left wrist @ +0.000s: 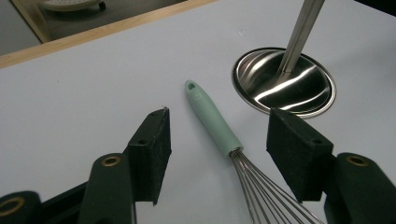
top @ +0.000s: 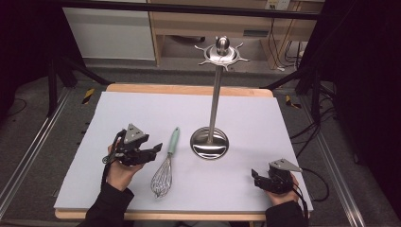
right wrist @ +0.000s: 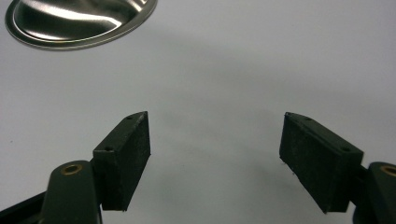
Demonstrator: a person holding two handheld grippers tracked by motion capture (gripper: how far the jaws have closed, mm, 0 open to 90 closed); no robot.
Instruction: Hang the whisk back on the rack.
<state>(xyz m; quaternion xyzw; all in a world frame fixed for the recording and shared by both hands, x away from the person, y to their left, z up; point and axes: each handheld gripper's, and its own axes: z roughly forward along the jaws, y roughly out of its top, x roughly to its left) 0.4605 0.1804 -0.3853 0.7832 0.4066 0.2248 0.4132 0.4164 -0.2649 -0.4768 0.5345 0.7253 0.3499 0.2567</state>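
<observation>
We see a whisk [top: 165,168] lying flat on the white table cover [top: 142,113], a little left of the middle and near the front edge, its mint-green handle pointing toward the far edge and its wire head toward us. The left gripper [top: 153,152] sits just beside the whisk on its left, held in the left hand [top: 118,168], with its jaws aimed at the handle. In the left gripper view the jaws stand wide apart above the surface, and the handle [left wrist: 214,119] with the first wires runs up between them without either pad touching it. Just right of the whisk stands a steel utensil stand [top: 209,142]: a round dished base on the cover, an upright pole, and a hooked crown at the top. The right gripper [top: 255,177] rests near the front right corner, well apart from the whisk, jaws wide with bare cover between them; the rim of the stand's base shows at the top of its view.
</observation>
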